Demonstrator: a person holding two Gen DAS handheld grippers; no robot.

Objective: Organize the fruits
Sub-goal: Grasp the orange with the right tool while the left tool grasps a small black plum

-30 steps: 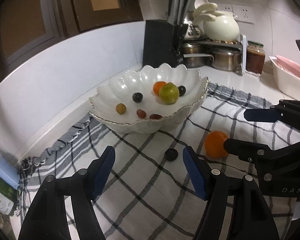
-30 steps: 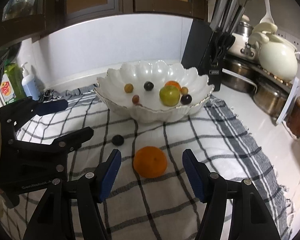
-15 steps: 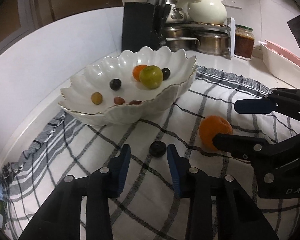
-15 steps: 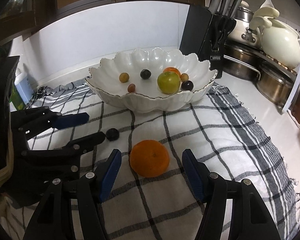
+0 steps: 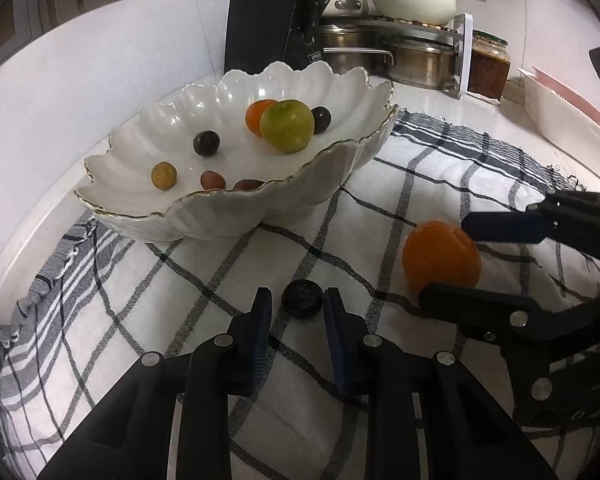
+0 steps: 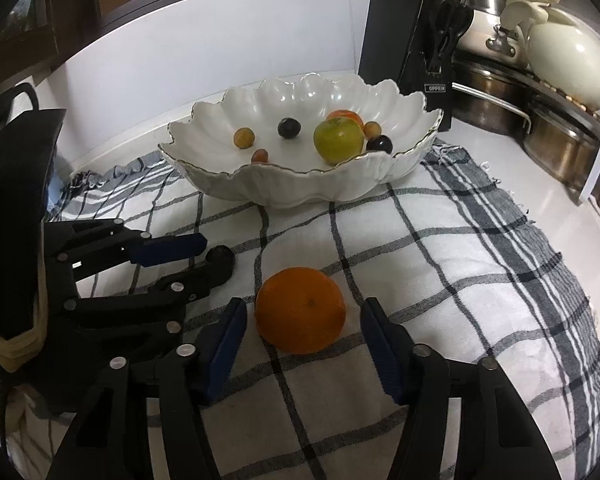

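The left gripper (image 5: 296, 304) is open just a little, with the small dark fruit (image 5: 302, 299) between its tips on the checked cloth (image 5: 204, 280). The right gripper (image 6: 302, 324) is wide open around the orange (image 6: 301, 309). The bowl (image 6: 300, 190) sits behind both.

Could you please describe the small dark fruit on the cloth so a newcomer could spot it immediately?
Start at the white scalloped bowl on the checked cloth. In front of it two fruits lie loose. The one you want is the small dark fruit between the left tool's blue pads, far smaller than the orange beside it.
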